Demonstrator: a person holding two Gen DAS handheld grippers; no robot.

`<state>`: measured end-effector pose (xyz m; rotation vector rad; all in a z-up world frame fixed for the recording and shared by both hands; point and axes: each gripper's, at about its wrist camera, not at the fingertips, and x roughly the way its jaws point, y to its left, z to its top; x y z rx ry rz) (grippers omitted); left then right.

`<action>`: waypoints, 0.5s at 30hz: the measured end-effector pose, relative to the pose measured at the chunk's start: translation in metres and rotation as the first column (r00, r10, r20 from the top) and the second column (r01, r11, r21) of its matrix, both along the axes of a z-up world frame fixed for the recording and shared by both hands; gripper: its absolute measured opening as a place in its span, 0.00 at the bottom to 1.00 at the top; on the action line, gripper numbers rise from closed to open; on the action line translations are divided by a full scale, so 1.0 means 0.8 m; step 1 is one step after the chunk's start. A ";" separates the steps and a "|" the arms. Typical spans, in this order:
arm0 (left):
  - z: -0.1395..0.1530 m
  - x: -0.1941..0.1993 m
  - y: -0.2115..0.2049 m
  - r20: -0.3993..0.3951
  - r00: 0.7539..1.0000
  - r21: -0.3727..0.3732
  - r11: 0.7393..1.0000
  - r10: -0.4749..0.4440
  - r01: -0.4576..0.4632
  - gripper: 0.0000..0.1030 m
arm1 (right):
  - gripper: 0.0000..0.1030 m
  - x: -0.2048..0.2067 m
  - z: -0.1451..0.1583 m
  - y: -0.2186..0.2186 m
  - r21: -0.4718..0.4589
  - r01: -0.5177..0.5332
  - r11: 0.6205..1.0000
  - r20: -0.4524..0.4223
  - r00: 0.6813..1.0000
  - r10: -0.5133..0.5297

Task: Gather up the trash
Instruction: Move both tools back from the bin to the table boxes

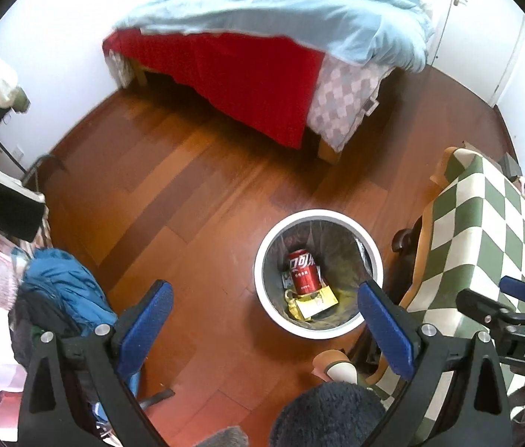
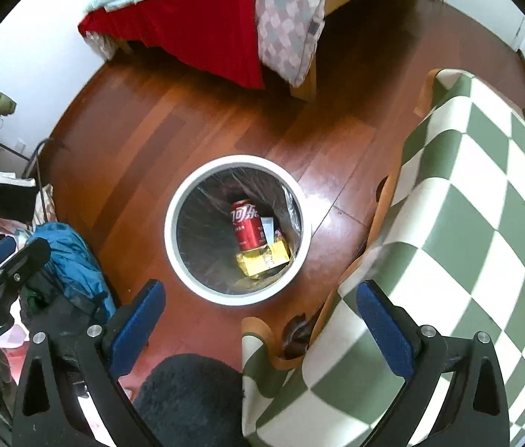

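Note:
A round white-rimmed trash bin [image 1: 266, 249] [image 2: 171, 223] with a dark liner stands on the wooden floor. Inside it lie a red soda can [image 1: 303, 272] [image 2: 247, 228], a yellow packet [image 1: 316, 302] [image 2: 262, 260] and a white scrap. My left gripper [image 1: 266, 311] hovers open above the floor, just left of the bin, with nothing between its blue pads. My right gripper [image 2: 260, 307] is open too, held above the bin's near rim and the table edge, and is empty. Its body also shows at the right edge of the left wrist view [image 1: 515, 300].
A table under a green-and-white checked cloth [image 1: 486, 231] [image 2: 467, 205] stands right of the bin. A bed with red and light blue covers [image 1: 247, 48] [image 2: 195, 33] fills the far side. Blue clothing [image 1: 65, 290] [image 2: 68, 260] is piled at the left. A dark fuzzy slipper [image 2: 187, 398] sits below.

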<state>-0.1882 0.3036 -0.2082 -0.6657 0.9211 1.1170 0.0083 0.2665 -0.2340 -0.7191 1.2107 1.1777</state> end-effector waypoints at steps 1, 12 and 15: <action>0.007 0.001 -0.008 0.000 1.000 0.018 1.000 -0.001 0.001 0.98 | 1.00 -0.002 0.010 -0.008 0.018 0.004 1.000 0.001 1.000 -0.004; 0.082 0.023 -0.096 0.034 0.999 0.146 0.989 -0.035 0.029 0.98 | 1.00 0.009 0.114 -0.124 0.227 0.092 0.970 -0.042 0.996 -0.084; 0.094 0.044 -0.116 0.050 0.997 0.159 0.986 -0.055 0.047 0.98 | 1.00 0.021 0.138 -0.166 0.281 0.130 0.951 -0.091 0.990 -0.109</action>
